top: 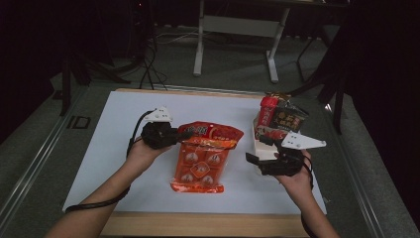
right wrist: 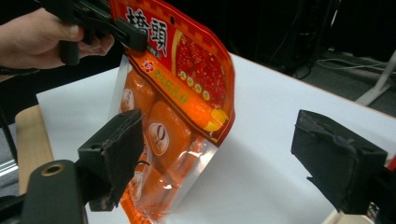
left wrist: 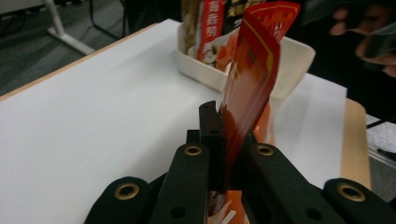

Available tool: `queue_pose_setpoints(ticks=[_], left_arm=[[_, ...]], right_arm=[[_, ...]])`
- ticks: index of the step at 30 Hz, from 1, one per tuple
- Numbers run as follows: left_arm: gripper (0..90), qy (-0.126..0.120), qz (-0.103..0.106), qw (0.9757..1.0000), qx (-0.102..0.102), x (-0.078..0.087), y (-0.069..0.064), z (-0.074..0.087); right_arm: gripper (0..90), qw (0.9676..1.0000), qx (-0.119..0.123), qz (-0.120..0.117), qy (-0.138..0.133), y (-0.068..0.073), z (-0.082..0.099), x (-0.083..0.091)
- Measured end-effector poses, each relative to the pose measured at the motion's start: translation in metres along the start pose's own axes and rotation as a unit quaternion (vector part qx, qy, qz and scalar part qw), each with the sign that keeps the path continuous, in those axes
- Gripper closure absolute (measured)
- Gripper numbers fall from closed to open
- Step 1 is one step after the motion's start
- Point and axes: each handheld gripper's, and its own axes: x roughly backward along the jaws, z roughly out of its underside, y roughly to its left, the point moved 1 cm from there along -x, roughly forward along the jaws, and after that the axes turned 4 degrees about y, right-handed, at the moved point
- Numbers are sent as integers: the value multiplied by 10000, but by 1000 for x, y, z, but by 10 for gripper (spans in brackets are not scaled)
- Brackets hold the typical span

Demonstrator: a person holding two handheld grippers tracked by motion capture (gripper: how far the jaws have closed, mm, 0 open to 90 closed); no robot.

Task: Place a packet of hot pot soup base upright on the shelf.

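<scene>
Hanging at the centre of the high view, the red-orange snack pouch (top: 204, 156) is clamped at its top left corner by the left gripper (top: 184, 135), its lower edge at the white table (top: 114, 148). To the right, the right gripper (top: 260, 157) gapes wide, empty, just before the white bin (top: 262, 147) of packets (top: 277, 119) at upper right.

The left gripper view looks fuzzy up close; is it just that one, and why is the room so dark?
Left gripper view: the near jaws and the red snack pouch are soft, the white bin sharper. Right gripper view: the pouch print is crisp, its own pads blurred. High view: the white table is lit, the surroundings dim.
</scene>
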Motion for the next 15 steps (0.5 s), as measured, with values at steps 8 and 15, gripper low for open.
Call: queue_pose_setpoints(ticks=[8, 15], left_arm=[[898, -226, 317, 9989, -255, 6, -18, -5], [898, -415, 506, 9971, -380, 10, -31, -13]], right_arm=[[170, 9998, -14, -201, 50, 1, 0, -10], [258, 9988, -56, -481, 101, 3, -1, -20]])
